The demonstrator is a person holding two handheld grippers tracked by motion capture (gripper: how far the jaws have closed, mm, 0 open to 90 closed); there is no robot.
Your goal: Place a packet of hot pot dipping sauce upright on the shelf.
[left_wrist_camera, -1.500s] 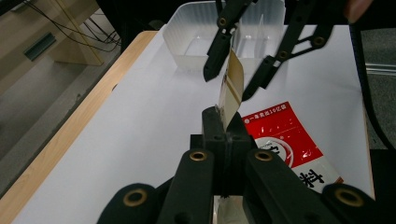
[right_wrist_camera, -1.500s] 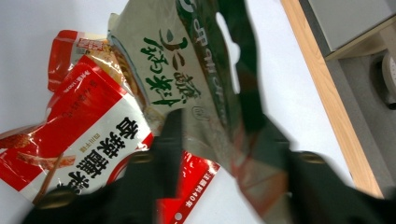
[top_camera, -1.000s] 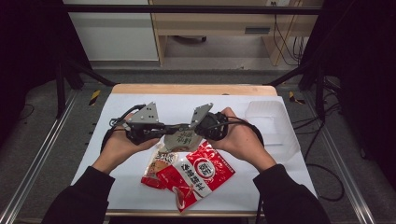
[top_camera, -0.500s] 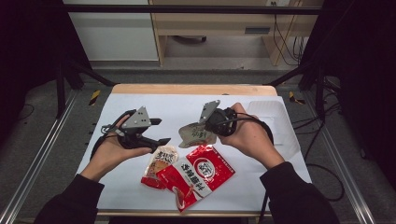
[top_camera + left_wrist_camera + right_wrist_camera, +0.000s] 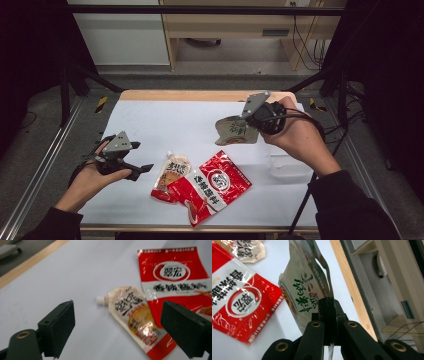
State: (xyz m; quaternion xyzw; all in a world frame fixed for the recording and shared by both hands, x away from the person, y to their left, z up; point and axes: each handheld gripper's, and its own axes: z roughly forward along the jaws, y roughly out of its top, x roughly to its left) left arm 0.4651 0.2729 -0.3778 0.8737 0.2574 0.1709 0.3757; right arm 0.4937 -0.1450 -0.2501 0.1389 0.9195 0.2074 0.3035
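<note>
Two grippers work here. The right gripper (image 5: 248,123) pinches a green-lettered pouch (image 5: 235,131) by its thin edge above the white table (image 5: 165,125); it could slip and drop. The left gripper (image 5: 142,170), its jaws just opening, holds nothing.

light: bright tabletop, dark surround | glare: red packet (image 5: 175,277) | blur: left gripper view soft

**Around the work: packet, tub and bench**

A red snack packet (image 5: 212,186) lies flat near the front of the white sheet (image 5: 170,125). A clear plastic tub (image 5: 290,167) stands to its right. Past the wooden table edge (image 5: 185,95) are a white cabinet (image 5: 125,35) and hanging cables (image 5: 300,30).
</note>
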